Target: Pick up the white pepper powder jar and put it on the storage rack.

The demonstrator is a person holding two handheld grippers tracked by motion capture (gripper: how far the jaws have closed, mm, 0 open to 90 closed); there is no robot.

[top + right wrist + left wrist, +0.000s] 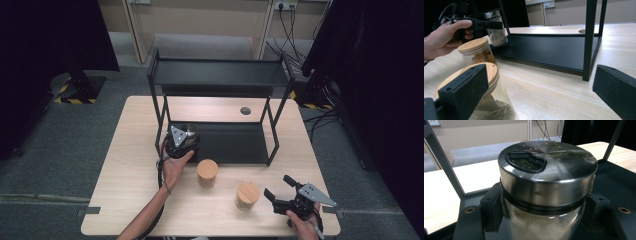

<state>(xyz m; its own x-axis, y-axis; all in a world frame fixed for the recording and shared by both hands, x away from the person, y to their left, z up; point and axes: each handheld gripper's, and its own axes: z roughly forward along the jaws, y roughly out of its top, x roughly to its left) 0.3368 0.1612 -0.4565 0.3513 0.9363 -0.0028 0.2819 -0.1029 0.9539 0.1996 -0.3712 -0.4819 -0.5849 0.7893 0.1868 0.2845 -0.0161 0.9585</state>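
A glass jar with a steel lid (547, 177), holding pale powder, is clamped between the jaws of my left gripper (544, 217). In the high view my left gripper (181, 141) holds it over the left front corner of the black rack's lower shelf (235, 142). In the right gripper view that jar (497, 33) hangs at the shelf's left end (544, 52); I cannot tell whether it touches. My right gripper (539, 92) is open, and a wooden-lidded jar (484, 82) stands just beside its left jaw. In the high view my right gripper (279, 187) is at the table's front right.
Two wooden-lidded jars (207, 172) (247, 195) stand on the wooden table (135, 165) in front of the rack. The rack's upper shelf (220, 72) is bare, and its black posts (589, 37) stand at the corners. A round hole (245, 110) is in the tabletop behind.
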